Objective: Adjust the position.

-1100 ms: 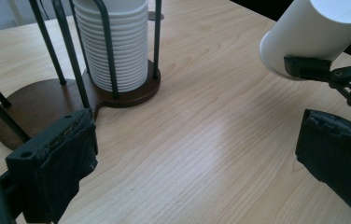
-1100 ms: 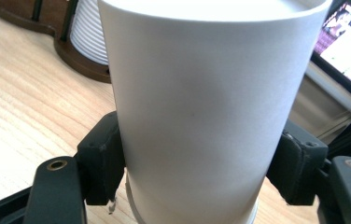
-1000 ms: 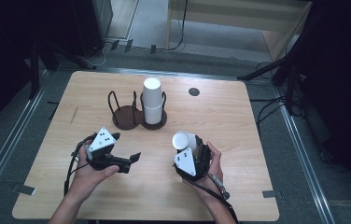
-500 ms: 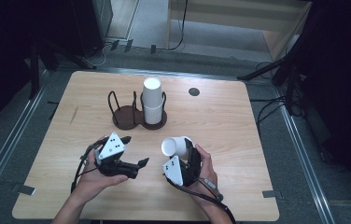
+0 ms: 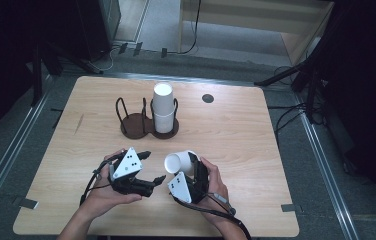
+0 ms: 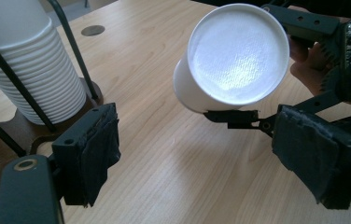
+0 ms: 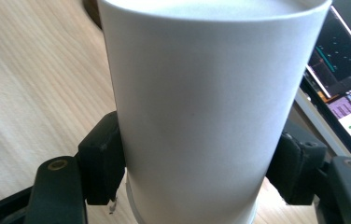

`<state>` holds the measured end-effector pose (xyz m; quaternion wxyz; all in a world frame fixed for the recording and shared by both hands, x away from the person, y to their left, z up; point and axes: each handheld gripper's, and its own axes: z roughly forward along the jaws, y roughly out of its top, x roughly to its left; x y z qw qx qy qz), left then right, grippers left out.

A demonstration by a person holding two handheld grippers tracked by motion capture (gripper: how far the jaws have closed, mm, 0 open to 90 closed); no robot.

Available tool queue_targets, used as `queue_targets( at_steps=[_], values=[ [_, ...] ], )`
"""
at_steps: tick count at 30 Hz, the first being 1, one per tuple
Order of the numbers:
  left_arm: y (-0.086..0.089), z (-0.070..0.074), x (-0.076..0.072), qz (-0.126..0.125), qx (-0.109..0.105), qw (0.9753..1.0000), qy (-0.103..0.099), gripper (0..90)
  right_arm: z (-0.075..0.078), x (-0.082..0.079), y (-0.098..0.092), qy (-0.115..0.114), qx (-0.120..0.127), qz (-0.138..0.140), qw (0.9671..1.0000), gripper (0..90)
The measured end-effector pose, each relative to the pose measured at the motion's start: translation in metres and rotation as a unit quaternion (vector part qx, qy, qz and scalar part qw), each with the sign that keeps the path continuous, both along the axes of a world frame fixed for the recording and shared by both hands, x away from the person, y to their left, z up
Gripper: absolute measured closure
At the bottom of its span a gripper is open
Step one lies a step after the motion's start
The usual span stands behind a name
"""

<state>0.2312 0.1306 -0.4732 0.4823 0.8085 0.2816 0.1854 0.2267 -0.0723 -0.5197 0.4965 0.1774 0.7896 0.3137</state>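
A pale wooden table (image 5: 256,145) with rounded corners stands on a grey floor, with dark cables trailing across the floor beyond its far edge and a light wooden piece of furniture farther back; both sides of the room fall into deep shadow. A small dark round disc (image 5: 207,98) is set into the tabletop near the far edge. Toward the middle of the far half sits a dark brown cup holder (image 5: 135,123) with upright wire loops; its right ring carries a stack of white cups (image 5: 163,107), while the left ring is bare. Near the front edge, the right gripper (image 5: 192,171) holds a single white cup (image 5: 181,162) lifted off the wood and tipped on its side, bottom toward the left gripper; its fingers (image 7: 101,158) press against both sides of the cup wall. The left gripper (image 5: 152,167) is just beside it, fingers (image 6: 89,151) spread wide with nothing between them, pointed at the cup's flat bottom. In the right gripper view, lit screens (image 7: 346,74) show at the edge past the table.
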Motion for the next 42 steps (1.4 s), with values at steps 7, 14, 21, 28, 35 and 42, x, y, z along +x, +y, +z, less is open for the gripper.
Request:
queue_targets(
  at_steps=[7,14,21,28,35,42],
  values=[
    [-0.006,-0.001,-0.004,-0.018,0.017,0.9996,-0.010,17.5,0.000,-0.002,0.002,0.015,-0.003,0.022,0.9996,29.4],
    [-0.009,-0.001,-0.006,-0.027,0.027,0.9990,-0.024,20.3,0.001,-0.004,0.004,0.031,-0.004,0.042,0.9986,29.4],
    [-0.010,-0.002,-0.008,-0.036,0.033,0.9983,-0.031,23.1,0.001,-0.007,0.006,0.042,0.001,0.059,0.9974,29.2],
    [-0.012,-0.002,-0.009,-0.044,0.032,0.9980,-0.034,24.6,0.003,-0.008,0.007,0.064,0.015,0.084,0.9943,29.1],
    [-0.014,-0.002,-0.011,-0.045,0.031,0.9977,-0.041,25.8,0.005,-0.008,0.007,0.081,0.029,0.098,0.9914,28.8],
    [-0.016,-0.002,-0.012,-0.049,0.030,0.9972,-0.047,28.4,0.006,-0.009,0.007,0.089,0.031,0.109,0.9895,28.7]
  ],
)
